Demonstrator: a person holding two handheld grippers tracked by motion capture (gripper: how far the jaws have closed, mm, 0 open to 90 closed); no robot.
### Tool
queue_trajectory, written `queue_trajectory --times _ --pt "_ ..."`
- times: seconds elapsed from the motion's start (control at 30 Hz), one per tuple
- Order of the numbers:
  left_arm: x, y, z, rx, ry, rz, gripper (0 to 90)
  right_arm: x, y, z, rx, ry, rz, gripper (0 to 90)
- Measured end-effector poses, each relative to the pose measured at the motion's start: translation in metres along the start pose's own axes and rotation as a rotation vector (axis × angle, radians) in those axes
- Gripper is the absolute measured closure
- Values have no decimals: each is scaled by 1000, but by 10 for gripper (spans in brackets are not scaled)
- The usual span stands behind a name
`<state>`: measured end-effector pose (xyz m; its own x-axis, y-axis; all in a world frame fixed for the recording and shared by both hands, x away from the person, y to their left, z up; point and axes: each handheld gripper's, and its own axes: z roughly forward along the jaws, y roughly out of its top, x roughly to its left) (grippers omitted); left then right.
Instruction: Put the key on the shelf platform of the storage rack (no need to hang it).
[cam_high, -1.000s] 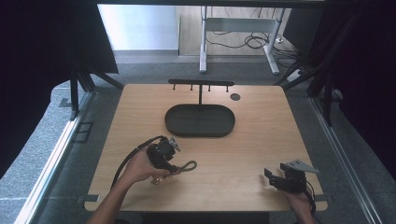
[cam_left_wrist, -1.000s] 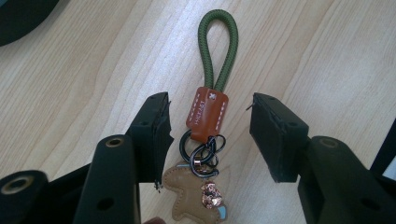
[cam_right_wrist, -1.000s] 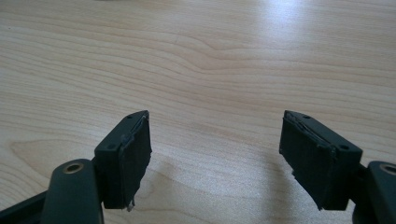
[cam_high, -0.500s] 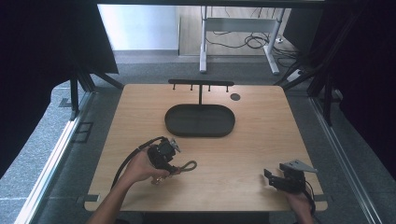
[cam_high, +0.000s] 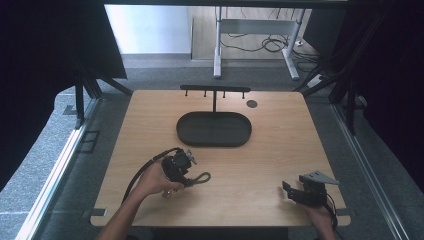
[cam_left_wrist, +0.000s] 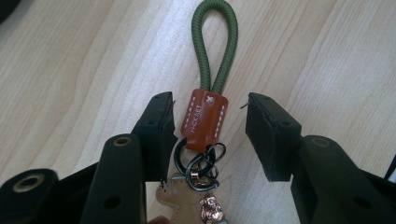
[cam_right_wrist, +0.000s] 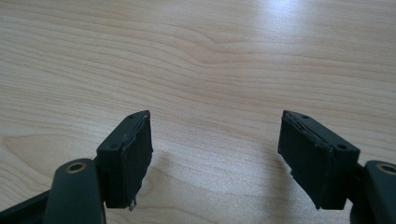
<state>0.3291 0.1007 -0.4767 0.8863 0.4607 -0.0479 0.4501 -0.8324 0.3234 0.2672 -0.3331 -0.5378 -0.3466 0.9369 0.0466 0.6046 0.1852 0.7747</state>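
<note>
Left gripper (cam_left_wrist: 208, 135) jaws half-open, just been closing around keychain (cam_left_wrist: 204, 119), pads not touching; off-centre, tab may slip sideways.

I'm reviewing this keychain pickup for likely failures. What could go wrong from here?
The left gripper, whose jaws have just been closing, has one pad near the brown leather tab and the other apart, so the tab may get pushed sideways. The rings and charm may swing once lifted.

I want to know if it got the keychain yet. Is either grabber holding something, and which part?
Nothing is held yet. The left gripper has been closing around the keychain at its brown leather tab, with a gap still beside it. The right gripper is open over bare table.
</note>
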Motion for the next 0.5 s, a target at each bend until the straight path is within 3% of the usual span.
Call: queue_trajectory --times 0.5 --pt "0 -1 8 10 -14 8 584 5 1 5 44 -12 -26 261"
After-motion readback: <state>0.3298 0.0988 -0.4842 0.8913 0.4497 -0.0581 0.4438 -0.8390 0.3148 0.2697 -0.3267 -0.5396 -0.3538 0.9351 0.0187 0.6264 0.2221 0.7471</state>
